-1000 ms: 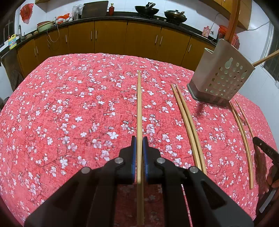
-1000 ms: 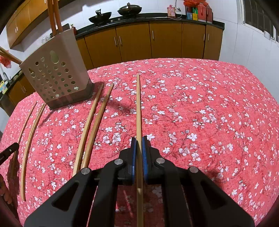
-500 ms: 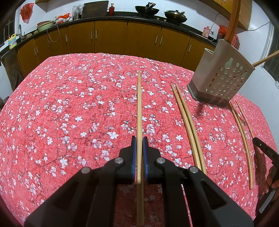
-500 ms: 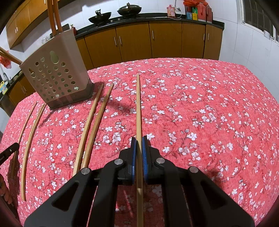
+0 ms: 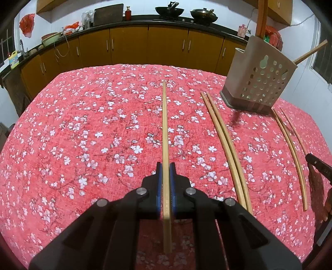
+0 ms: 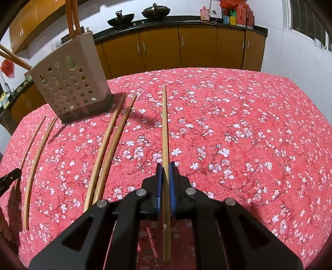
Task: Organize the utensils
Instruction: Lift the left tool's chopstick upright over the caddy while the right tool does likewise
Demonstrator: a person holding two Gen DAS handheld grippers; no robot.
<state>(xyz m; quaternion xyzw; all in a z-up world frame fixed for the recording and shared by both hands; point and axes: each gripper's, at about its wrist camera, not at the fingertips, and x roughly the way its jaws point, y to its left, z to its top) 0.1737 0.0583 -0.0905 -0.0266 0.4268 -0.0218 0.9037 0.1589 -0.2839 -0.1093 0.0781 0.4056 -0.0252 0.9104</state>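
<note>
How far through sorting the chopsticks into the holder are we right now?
Partly done. Several chopsticks already stand in the perforated holder. In hand: the left gripper and the right gripper are each shut on one chopstick. Left: four more on the tablecloth, a close pair and a looser pair, all beside the holder.

Left gripper (image 5: pixel 166 166): jaws are closed on a chopstick (image 5: pixel 165 128), which is clamped between the blue pads (image 5: pixel 159 187) and points straight ahead along the fingers. The gripper is held low over the bench, level.

Right gripper (image 6: pixel 165 166): jaws are likewise closed on a second chopstick (image 6: pixel 165 128), gripped partway along its length. The pose is level, pointing forward. Its black body is seen at the right edge of the left wrist view.
</note>
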